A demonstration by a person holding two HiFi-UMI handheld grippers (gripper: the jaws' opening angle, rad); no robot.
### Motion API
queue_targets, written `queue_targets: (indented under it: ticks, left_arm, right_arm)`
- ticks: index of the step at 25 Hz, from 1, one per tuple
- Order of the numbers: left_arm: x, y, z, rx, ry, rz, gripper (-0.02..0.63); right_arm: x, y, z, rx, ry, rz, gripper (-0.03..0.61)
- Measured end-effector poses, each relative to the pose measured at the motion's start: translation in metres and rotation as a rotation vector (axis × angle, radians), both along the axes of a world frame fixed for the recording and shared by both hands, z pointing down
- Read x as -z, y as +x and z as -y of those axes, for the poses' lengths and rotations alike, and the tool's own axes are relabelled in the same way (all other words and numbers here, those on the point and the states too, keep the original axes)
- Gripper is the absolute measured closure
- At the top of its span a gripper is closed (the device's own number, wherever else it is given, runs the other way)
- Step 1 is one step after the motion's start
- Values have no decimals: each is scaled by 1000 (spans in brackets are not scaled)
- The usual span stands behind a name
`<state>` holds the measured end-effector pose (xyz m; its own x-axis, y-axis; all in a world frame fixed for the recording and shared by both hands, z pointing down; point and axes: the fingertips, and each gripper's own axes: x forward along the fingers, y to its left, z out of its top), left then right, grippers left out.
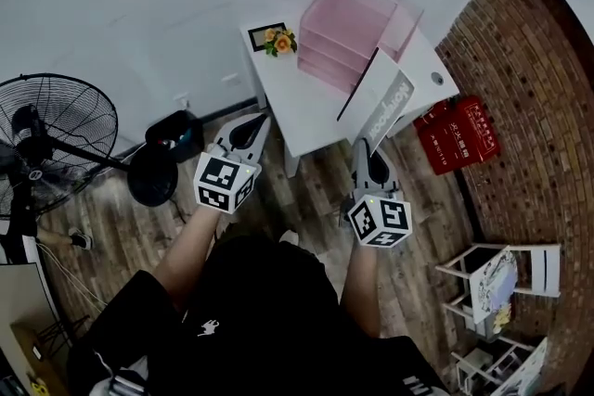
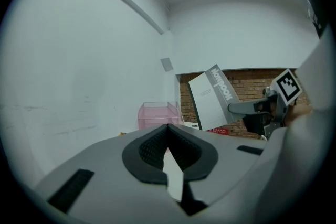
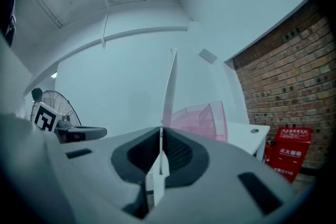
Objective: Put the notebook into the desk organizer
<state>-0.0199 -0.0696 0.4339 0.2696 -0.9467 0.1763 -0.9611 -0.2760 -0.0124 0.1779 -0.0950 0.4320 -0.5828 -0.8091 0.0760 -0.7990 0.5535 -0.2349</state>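
My right gripper (image 1: pixel 363 144) clamped the notebook (image 1: pixel 380 102) on edge; the desk organizer (image 1: pixel 357 28) stood just beyond, toward the table's (image 1: pixel 297 102) far edge.

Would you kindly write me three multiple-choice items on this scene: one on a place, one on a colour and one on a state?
1. Where does the organizer stand?
A. on the floor
B. on the table
C. on a chair

2. What colour is the organizer?
A. pink
B. blue
C. green

3. What state is the notebook in?
A. lying flat on the table
B. inside the organizer
C. held in the right tongs

Key:
1 B: the head view shows it at the white table's far end.
2 A: its walls are clear pink.
3 C: the right gripper view shows the tongs shut on its edge.
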Motion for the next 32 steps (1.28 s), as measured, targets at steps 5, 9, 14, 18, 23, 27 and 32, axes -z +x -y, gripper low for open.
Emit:
queue_targets:
  ticks: [5,9,14,18,23,27,32]
  left_arm:
    - [-2,-8,18,22,8,16,611]
    - [-7,-20,38,29,1,21,611]
    - [-8,-25,84,-26,10,22,611]
    - [-3,-31,122,-72,25,26,611]
    - [-2,-42,165,-118,25,15,611]
    - [-1,-46,198,-161,26,7,611]
    - [-2,-52,231,-224,25,-8,611]
  right_arm:
    - [-7,-8,20,3,-19,-4,568]
    - [-9,-16,36,0,-37,-10,568]
    - [-10,-22,69,-47,-41,-23,568]
    - [-6,-29,98,-91,-40,-30,568]
    - [0,-41,128,-135,-34,-42,568]
    - [0,-51,151,-163,-45,-47,566]
    - [0,-70,176,-179,-58,-62,567]
